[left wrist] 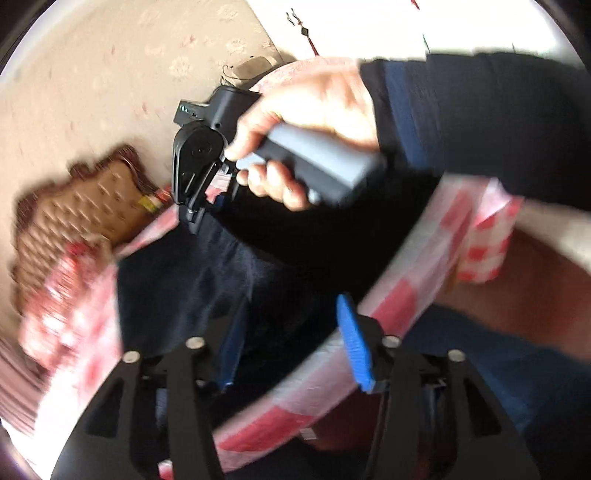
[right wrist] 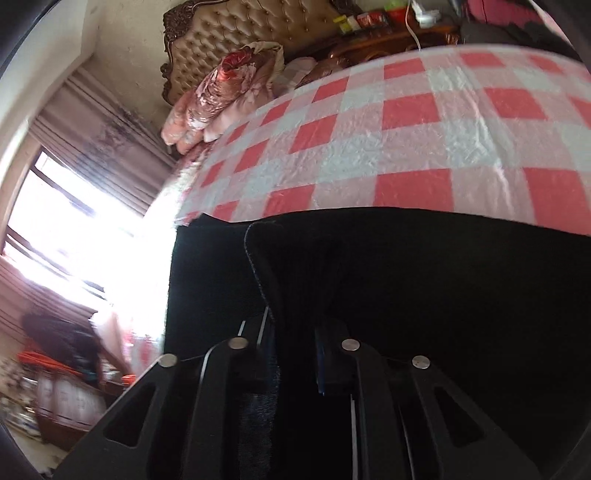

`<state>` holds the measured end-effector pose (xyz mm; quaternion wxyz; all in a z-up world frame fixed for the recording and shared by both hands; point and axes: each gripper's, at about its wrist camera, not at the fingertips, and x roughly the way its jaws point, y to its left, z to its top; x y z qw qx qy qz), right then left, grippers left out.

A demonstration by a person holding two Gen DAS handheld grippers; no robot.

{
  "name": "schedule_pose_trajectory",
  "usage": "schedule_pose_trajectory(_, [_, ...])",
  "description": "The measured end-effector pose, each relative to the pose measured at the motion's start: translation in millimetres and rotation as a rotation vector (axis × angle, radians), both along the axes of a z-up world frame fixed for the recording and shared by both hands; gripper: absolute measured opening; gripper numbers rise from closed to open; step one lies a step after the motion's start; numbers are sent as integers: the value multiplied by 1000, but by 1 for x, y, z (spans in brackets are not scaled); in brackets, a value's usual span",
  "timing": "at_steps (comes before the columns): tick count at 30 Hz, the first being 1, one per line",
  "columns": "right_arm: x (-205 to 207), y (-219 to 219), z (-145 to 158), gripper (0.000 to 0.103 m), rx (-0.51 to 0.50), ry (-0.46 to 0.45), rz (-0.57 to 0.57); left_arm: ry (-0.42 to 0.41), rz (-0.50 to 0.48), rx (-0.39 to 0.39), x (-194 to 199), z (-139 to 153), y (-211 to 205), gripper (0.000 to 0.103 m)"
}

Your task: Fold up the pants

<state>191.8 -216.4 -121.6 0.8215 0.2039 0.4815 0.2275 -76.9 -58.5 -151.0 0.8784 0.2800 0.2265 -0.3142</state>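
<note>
The dark navy pants [left wrist: 207,280] lie on a bed with a red and white checked sheet [left wrist: 417,280]. In the left wrist view my left gripper [left wrist: 291,343] is open, its blue-padded fingers [left wrist: 354,350] spread just above the near part of the pants and the sheet edge. My right gripper [left wrist: 194,218], held in a hand, pinches the far edge of the pants. In the right wrist view the right gripper [right wrist: 291,347] is shut on a fold of the pants [right wrist: 406,295], which fill the lower half of the view. The left wrist view is motion-blurred.
A tufted brown headboard [right wrist: 236,40] stands at the bed's head, with floral pillows [right wrist: 225,88] beside it. A cluttered wooden nightstand [right wrist: 388,33] is behind. A bright window with curtains [right wrist: 74,206] is at the left. The checked sheet [right wrist: 406,140] stretches beyond the pants.
</note>
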Motion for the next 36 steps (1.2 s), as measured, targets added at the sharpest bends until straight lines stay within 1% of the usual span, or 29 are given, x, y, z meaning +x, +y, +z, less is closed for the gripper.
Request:
schedule_pose_trajectory(1, [-2, 1, 0, 14, -14, -11, -5, 40, -7, -58, -2, 9, 7, 57])
schedule_pose_trajectory(2, [-5, 3, 0, 14, -35, -23, -7, 86, -9, -138, -1, 20, 18, 61])
schedule_pose_trajectory(3, [-7, 4, 1, 14, -51, -31, -6, 136, 1, -241, 3, 36, 37, 65])
schedule_pose_trajectory(4, [-9, 6, 3, 14, -75, -43, -7, 175, 19, -334, 11, 50, 56, 66])
schedule_pose_trajectory(5, [-10, 8, 5, 15, -99, -54, -9, 198, 39, -399, 20, 60, 73, 66])
schedule_pose_trajectory(6, [-12, 11, 6, 16, -121, -65, -10, 224, 94, -492, 37, 73, 100, 65])
schedule_pose_trajectory(7, [-13, 12, 8, 19, -135, -74, -11, 239, 147, -543, 53, 79, 119, 61])
schedule_pose_trajectory(8, [-15, 16, 10, 24, -163, -81, -18, 262, 190, -584, 70, 82, 136, 43])
schedule_pose_trajectory(9, [-18, 17, 13, 31, -196, -89, -39, 270, 262, -604, 95, 82, 157, 25])
schedule_pose_trajectory(10, [-20, 17, 18, 37, -228, -102, -69, 256, 323, -586, 114, 82, 168, 20])
schedule_pose_trajectory(11, [-27, 16, 27, 37, -275, -128, -118, 254, 371, -543, 139, 76, 177, 13])
schedule_pose_trajectory(13, [-47, 10, 46, 38, -319, -174, -169, 275, 390, -492, 176, 67, 182, 10])
schedule_pose_trajectory(15, [-73, 16, 65, 39, -320, -237, -188, 319, 339, -467, 204, 61, 175, 10])
schedule_pose_trajectory(16, [-87, 28, 70, 39, -309, -254, -153, 333, 317, -463, 217, 59, 171, 10])
schedule_pose_trajectory(18, [-105, 51, 66, 39, -278, -243, -62, 403, 264, -440, 249, 44, 155, 10])
schedule_pose_trajectory(19, [-112, 64, 57, 41, -259, -212, -20, 395, 273, -410, 263, 39, 151, 10])
schedule_pose_trajectory(20, [-117, 77, 43, 42, -273, -166, 12, 389, 286, -354, 282, 32, 142, 10])
schedule_pose_trajectory(21, [-121, 84, 36, 42, -294, -147, 25, 409, 285, -331, 296, 24, 140, 10])
schedule_pose_trajectory(22, [-125, 91, 21, 42, -338, -118, 32, 412, 296, -320, 309, 20, 139, 10])
schedule_pose_trajectory(23, [-127, 93, 9, 42, -361, -96, 31, 401, 338, -293, 326, 16, 138, 10])
schedule_pose_trajectory(24, [-132, 93, 7, 42, -364, -140, 28, 402, 383, -272, 339, 14, 139, 10])
schedule_pose_trajectory(26, [-134, 96, 5, 42, -385, -158, 36, 396, 435, -295, 352, 18, 151, 10])
schedule_pose_trajectory(27, [-134, 96, 5, 42, -387, -158, 36, 381, 433, -345, 349, 29, 157, 10])
schedule_pose_trajectory(28, [-132, 96, 5, 45, -380, -155, 36, 361, 407, -392, 339, 41, 161, 10])
schedule_pose_trajectory(29, [-131, 95, 4, 48, -371, -153, 40, 351, 380, -414, 330, 48, 162, 13])
schedule_pose_trajectory(31, [-132, 98, 3, 50, -375, -161, 44, 371, 300, -426, 306, 56, 157, 15])
schedule_pose_trajectory(33, [-133, 103, 2, 53, -406, -179, 52, 415, 229, -401, 285, 46, 146, 16])
schedule_pose_trajectory(35, [-139, 106, 1, 58, -422, -191, 53, 422, 266, -295, 280, 26, 133, 19])
schedule_pose_trajectory(36, [-140, 108, 0, 60, -425, -195, 52, 396, 293, -248, 278, 16, 129, 19])
